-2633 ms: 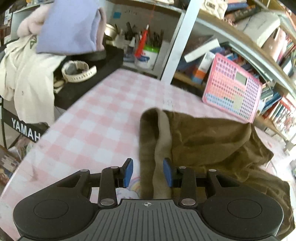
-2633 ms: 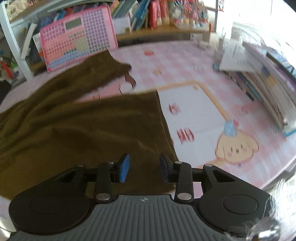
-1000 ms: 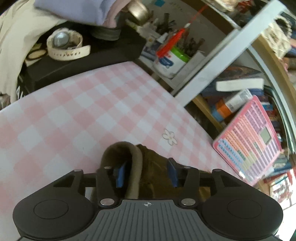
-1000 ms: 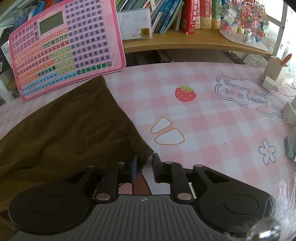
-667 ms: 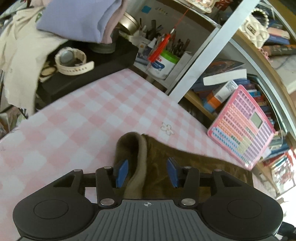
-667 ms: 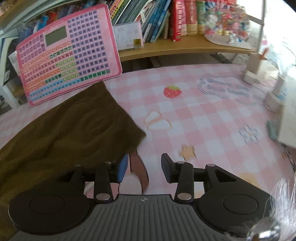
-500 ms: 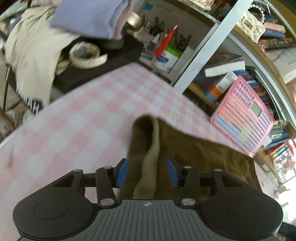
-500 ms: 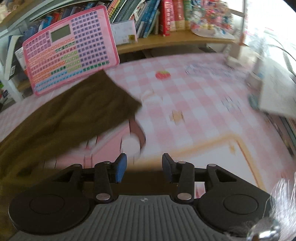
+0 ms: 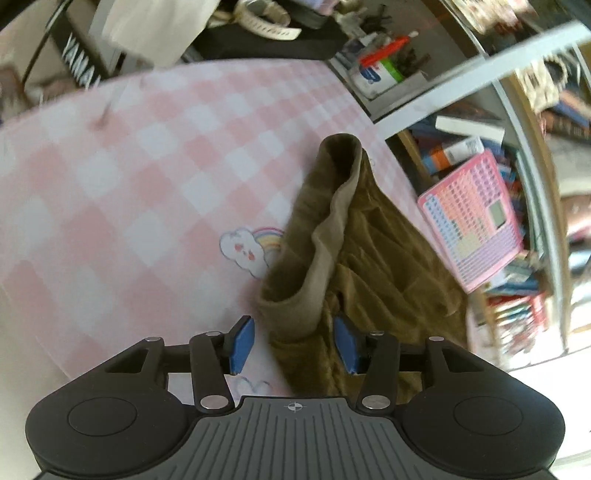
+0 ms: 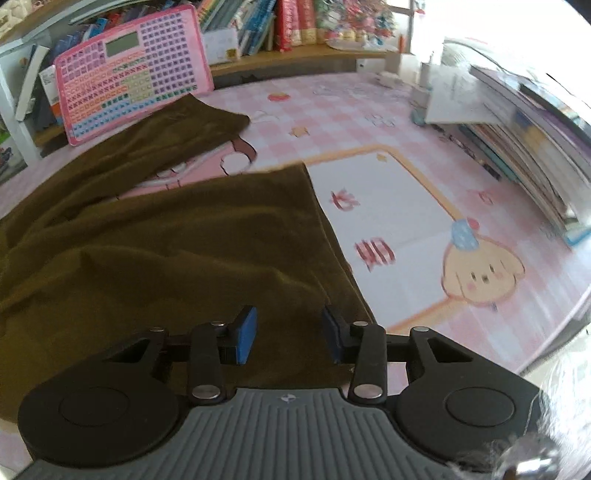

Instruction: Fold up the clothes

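Observation:
Brown trousers (image 10: 155, 229) lie spread on the pink checked table mat (image 10: 406, 206). In the left wrist view the waistband end (image 9: 325, 236) is rumpled, with its lighter lining showing. My left gripper (image 9: 293, 345) is open, hovering just above the near waistband corner, empty. In the right wrist view two legs point away; the nearer leg's hem (image 10: 314, 206) lies flat, the farther leg (image 10: 177, 125) reaches toward the shelf. My right gripper (image 10: 289, 338) is open above the nearer leg's edge, empty.
A pink toy keyboard pad (image 10: 133, 70) leans against a bookshelf (image 10: 280, 29) at the back. Stacked books (image 10: 517, 122) sit at the right table edge. A black keyboard (image 9: 258, 40) with a watch, hanging clothes and a pen pot (image 9: 384, 70) stand beyond the left edge.
Both grippers have let go of the trousers and pulled back toward the near table edge. The right gripper, shut on the far leg a second ago, now hangs open over the nearer leg.

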The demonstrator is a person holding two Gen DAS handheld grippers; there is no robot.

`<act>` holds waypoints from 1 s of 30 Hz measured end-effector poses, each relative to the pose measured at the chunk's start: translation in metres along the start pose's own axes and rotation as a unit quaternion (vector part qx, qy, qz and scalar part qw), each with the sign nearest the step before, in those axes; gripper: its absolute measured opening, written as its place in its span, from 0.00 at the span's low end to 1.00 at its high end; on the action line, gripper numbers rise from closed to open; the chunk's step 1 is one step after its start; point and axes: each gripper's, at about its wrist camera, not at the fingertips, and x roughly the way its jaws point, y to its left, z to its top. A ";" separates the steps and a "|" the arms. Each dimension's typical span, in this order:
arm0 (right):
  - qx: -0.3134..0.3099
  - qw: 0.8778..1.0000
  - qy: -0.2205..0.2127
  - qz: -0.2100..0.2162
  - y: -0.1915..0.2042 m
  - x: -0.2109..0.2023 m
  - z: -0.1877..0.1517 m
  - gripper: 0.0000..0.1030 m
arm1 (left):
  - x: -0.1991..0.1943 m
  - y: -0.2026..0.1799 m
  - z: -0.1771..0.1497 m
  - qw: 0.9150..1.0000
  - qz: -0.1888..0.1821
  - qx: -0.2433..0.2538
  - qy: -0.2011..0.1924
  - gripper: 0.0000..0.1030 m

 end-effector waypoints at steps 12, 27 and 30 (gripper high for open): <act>-0.032 0.999 -0.004 0.002 0.009 0.001 -0.010 0.37 | 0.004 0.013 0.001 1.000 0.009 0.010 -0.024 0.14; 0.066 0.998 -0.011 0.002 -0.030 -0.009 0.006 0.28 | -0.020 0.010 0.007 0.998 0.022 0.054 -0.031 0.23; 0.068 0.998 -0.007 -0.004 -0.033 -0.004 0.009 0.14 | -0.031 -0.004 0.005 0.993 0.015 0.108 -0.048 0.23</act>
